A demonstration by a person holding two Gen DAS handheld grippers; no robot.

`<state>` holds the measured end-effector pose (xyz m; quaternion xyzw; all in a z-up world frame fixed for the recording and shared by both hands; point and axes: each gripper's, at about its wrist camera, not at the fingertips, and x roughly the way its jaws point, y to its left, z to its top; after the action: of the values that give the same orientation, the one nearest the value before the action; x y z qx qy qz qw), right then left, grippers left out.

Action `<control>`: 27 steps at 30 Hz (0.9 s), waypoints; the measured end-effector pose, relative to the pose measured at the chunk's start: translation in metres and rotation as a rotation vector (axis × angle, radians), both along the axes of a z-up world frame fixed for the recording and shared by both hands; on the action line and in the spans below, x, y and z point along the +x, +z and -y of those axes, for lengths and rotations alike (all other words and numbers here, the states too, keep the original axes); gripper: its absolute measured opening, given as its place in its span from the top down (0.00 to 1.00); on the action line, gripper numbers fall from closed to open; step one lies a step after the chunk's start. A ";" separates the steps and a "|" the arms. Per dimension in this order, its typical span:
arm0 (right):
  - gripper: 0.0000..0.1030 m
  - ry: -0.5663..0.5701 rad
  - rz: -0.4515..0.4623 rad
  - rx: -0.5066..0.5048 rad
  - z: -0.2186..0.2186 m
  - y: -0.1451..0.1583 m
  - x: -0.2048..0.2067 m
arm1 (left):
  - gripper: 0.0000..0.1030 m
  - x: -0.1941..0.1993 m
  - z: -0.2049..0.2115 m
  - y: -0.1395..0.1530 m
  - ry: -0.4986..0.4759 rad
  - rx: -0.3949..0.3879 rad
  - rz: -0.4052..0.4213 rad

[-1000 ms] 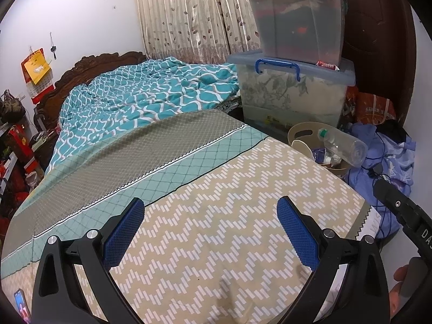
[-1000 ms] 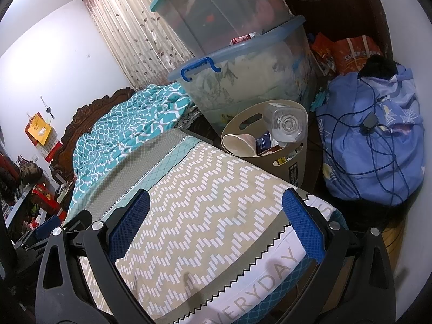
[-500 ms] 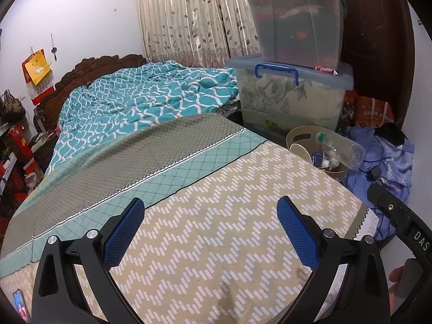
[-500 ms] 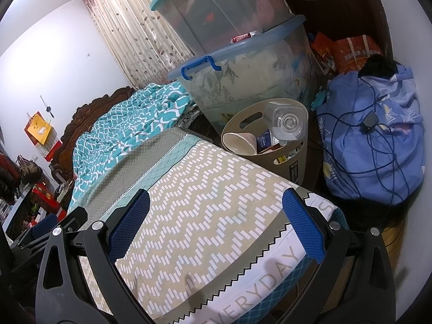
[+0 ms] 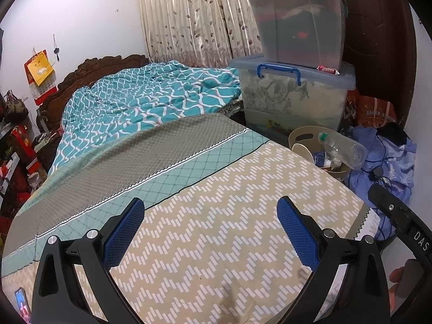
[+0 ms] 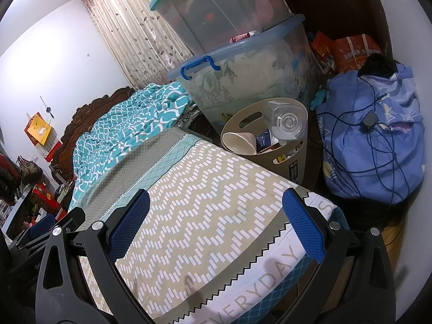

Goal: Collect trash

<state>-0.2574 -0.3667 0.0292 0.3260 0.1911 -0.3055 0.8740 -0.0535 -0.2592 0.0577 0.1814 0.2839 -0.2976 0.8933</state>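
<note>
A beige waste bin (image 6: pixel 293 159) (image 5: pixel 299 135) stands on the floor beside the foot of the bed. A clear plastic bottle (image 6: pixel 286 120) (image 5: pixel 343 149) lies across its top, with a paper cup (image 6: pixel 240 141) and small packets inside. Both grippers hover over the zigzag bedspread (image 5: pixel 229 232) (image 6: pixel 205 202). My left gripper (image 5: pixel 210 228) is open with nothing between its blue pads. My right gripper (image 6: pixel 214 222) is open too, empty, near the bed's corner and short of the bin. Part of the right gripper (image 5: pixel 399 221) shows at the right edge of the left wrist view.
Two stacked clear storage boxes (image 5: pixel 294 62) (image 6: pixel 243 62) rise behind the bin. A blue bundle of cloth with cables (image 6: pixel 372 135) lies right of it, orange bags (image 6: pixel 348 51) behind. A teal quilt (image 5: pixel 145 102) covers the bed's head. A phone (image 5: pixel 23 303) lies at the lower left.
The left wrist view has drifted slightly, so the bin and boxes sit a little lower in the frame. The right gripper's view is almost the same. Both grippers stay open.
</note>
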 end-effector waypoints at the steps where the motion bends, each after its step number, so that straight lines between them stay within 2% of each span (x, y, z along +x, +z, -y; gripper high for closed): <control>1: 0.05 0.000 0.000 0.000 -0.001 -0.001 0.000 | 0.08 0.001 0.000 0.000 0.002 0.002 -0.002; 27: 0.05 0.003 -0.003 0.007 -0.006 -0.005 0.000 | 0.08 0.001 0.000 -0.003 0.003 0.003 -0.009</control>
<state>-0.2571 -0.3607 0.0242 0.3284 0.1941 -0.3041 0.8729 -0.0528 -0.2595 0.0550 0.1809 0.2884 -0.2967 0.8922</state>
